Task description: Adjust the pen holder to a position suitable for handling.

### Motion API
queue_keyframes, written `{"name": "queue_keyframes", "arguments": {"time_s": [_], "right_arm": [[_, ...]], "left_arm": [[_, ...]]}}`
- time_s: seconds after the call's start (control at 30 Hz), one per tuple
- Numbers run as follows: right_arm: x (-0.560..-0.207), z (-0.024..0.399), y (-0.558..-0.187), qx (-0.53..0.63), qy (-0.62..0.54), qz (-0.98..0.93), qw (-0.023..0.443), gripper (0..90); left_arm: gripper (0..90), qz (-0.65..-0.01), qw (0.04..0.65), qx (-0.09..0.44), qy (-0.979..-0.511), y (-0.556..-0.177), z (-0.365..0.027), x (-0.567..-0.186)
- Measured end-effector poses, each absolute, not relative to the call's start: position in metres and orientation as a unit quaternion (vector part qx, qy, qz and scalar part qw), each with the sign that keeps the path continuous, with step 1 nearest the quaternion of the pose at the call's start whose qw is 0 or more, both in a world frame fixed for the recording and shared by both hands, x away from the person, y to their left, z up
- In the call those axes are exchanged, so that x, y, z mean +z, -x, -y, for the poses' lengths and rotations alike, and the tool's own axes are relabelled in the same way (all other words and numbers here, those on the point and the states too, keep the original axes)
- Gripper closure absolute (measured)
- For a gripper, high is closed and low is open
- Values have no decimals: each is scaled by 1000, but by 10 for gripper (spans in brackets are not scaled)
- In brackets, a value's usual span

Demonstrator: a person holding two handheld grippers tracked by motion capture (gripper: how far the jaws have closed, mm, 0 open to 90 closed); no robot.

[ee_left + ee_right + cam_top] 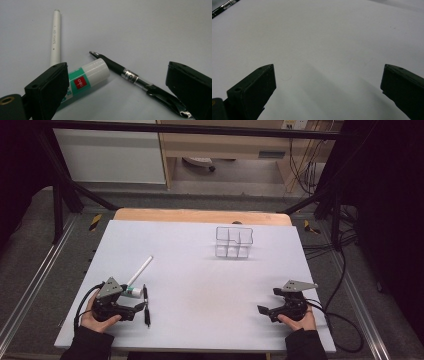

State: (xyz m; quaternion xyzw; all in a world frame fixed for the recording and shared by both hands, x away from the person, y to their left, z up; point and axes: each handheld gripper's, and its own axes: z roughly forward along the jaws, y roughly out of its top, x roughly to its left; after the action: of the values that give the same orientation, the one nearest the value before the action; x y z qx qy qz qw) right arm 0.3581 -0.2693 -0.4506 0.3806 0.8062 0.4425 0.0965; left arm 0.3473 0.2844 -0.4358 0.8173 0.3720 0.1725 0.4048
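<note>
At the table's lower left my left gripper [137,301] rests with its jaws wide open and nothing pressed between them. In the left gripper view [117,87], a green-and-white glue stick [87,77] lies just ahead by the left jaw. A black pen [130,76] runs slantwise towards the right jaw, and a white pen [55,37] lies farther off. From above, the white pen [140,270], glue stick [134,291] and black pen [146,306] cluster at that gripper. My right gripper [268,301] sits at the lower right, open over bare table [327,82].
A clear plastic organizer [234,242] with several compartments stands at the back of the white table [200,285], right of centre. Cables trail off the right edge [345,330]. The black pen's tip [224,6] shows far off in the right gripper view.
</note>
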Motion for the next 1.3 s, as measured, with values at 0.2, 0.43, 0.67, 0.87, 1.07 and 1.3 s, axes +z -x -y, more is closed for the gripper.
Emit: {"name": "queue_keyframes", "arguments": {"time_s": [0.2, 0.43, 0.67, 0.87, 1.07, 1.3], "right_arm": [[-450, 269, -358, 443, -381, -806, 96, 4], [-445, 263, -359, 445, -372, -808, 103, 3], [-442, 256, -360, 437, -362, -816, 115, 4], [-440, 245, -362, 420, -351, -827, 127, 4], [-439, 233, -366, 410, -332, -839, 133, 4], [-435, 222, -369, 400, -317, -848, 144, 4]], "left_arm": [[47, -373, 407, 175, -815, -347, -286, -435], [50, -373, 406, 176, -816, -347, -286, -436], [50, -373, 404, 176, -816, -347, -286, -436], [51, -373, 404, 177, -816, -347, -286, -436], [51, -374, 403, 176, -816, -347, -285, -437], [51, -374, 404, 176, -816, -347, -285, -437]]}}
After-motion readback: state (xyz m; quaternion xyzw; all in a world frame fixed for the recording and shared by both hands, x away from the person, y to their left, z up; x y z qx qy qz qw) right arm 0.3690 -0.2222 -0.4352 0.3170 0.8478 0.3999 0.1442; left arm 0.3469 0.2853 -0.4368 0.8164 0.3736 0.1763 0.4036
